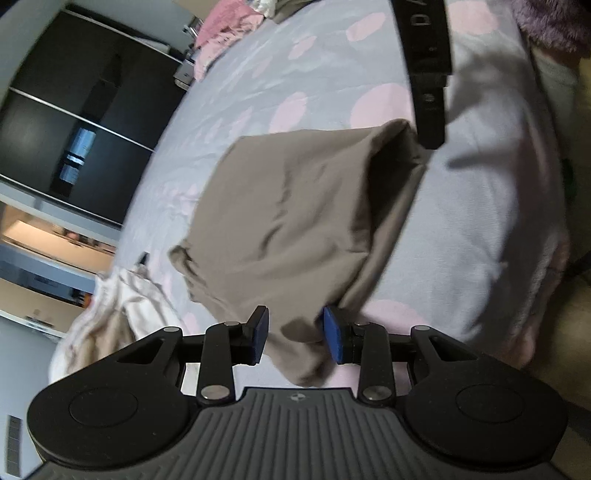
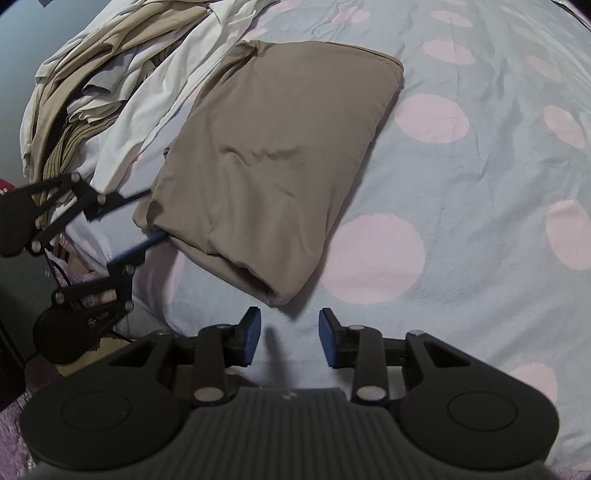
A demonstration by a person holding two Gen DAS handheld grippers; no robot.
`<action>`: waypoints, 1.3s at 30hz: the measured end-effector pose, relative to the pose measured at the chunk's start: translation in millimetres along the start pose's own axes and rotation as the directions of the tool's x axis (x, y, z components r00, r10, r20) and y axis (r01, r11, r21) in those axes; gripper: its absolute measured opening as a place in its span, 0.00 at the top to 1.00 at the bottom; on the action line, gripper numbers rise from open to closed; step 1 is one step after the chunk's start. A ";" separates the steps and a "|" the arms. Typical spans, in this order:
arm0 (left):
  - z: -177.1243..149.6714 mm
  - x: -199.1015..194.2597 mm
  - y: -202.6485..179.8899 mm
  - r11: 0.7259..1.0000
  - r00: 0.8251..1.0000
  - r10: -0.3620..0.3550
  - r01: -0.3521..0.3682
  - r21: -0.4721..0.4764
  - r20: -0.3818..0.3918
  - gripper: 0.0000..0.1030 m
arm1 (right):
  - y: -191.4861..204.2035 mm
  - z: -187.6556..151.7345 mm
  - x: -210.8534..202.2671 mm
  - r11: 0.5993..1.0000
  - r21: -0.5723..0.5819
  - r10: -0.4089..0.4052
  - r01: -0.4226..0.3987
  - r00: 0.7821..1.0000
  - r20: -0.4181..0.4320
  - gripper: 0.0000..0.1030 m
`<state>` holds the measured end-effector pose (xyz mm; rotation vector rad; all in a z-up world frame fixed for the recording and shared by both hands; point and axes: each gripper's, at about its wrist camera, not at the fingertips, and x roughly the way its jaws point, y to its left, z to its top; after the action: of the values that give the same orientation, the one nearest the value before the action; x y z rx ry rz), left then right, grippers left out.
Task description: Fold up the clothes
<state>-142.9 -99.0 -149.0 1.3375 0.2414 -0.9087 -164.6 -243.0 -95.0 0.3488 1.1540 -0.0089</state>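
Observation:
A taupe garment [image 1: 295,221] lies folded into a thick rectangle on the bed; it also shows in the right wrist view [image 2: 273,158]. My left gripper [image 1: 295,339] is open, its blue pads either side of the garment's near corner. In the right wrist view the left gripper [image 2: 140,221] sits at the garment's left edge, one finger [image 2: 144,245] tucked under the fold. My right gripper [image 2: 290,336] is open and empty, just short of the garment's near corner. In the left wrist view its black body [image 1: 424,70] hangs over the garment's far edge.
The bed has a grey sheet with pink dots [image 2: 461,221]. A heap of white and beige clothes [image 2: 103,85] lies beside the garment, also in the left wrist view [image 1: 110,310]. Pink clothes [image 1: 225,26] lie at the far end. A dark wardrobe [image 1: 74,129] stands beyond the bed.

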 end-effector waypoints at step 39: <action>-33.9 21.9 26.8 0.974 0.972 -0.164 0.132 -0.185 -0.169 0.97 | 17.6 -3.7 17.8 0.992 -0.098 -0.085 0.083 0.996 -0.018 0.98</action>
<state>-99.0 -78.8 -152.3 1.2534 0.5578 -0.8687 -157.3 -222.2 -107.6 0.2142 1.1857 -0.0228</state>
